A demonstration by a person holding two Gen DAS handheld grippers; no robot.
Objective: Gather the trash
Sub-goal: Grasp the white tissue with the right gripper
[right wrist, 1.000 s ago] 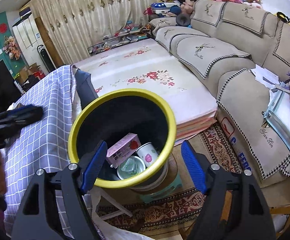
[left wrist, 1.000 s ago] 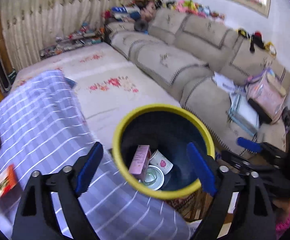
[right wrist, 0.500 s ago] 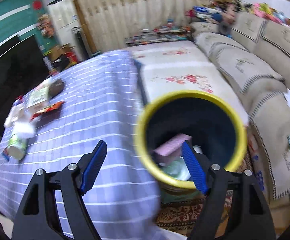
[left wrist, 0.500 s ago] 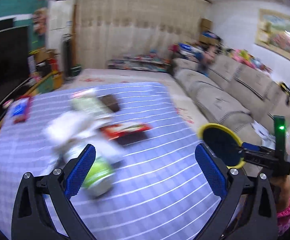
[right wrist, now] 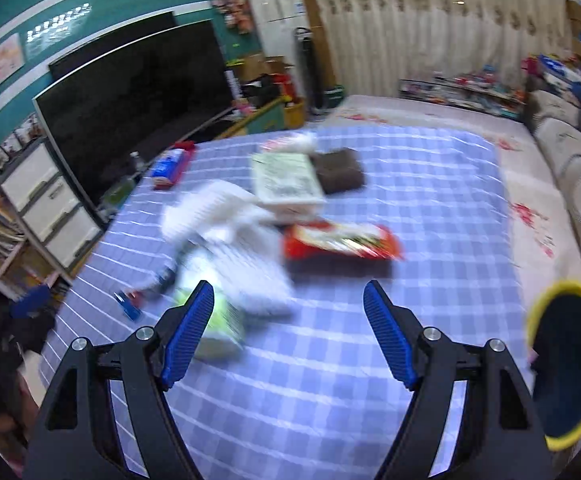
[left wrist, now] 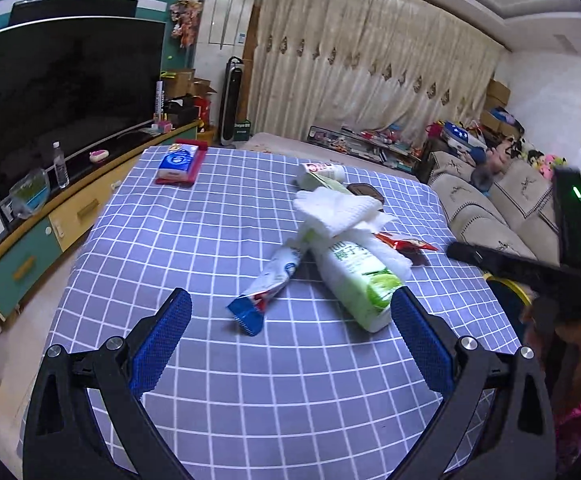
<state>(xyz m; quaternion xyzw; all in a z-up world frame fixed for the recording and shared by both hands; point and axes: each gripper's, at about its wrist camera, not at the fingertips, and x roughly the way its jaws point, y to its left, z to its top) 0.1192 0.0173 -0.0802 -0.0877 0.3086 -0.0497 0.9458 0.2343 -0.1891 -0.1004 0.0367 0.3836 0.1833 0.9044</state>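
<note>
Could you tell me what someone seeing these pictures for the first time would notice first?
Most likely the heap of litter in the middle of the blue checked tablecloth: a green-and-white bottle lying under crumpled white tissue, a blue-ended wrapper beside it, and a red packet behind. The open left gripper frames that heap, and the yellow-rimmed bin sits at the table's right edge.
</note>
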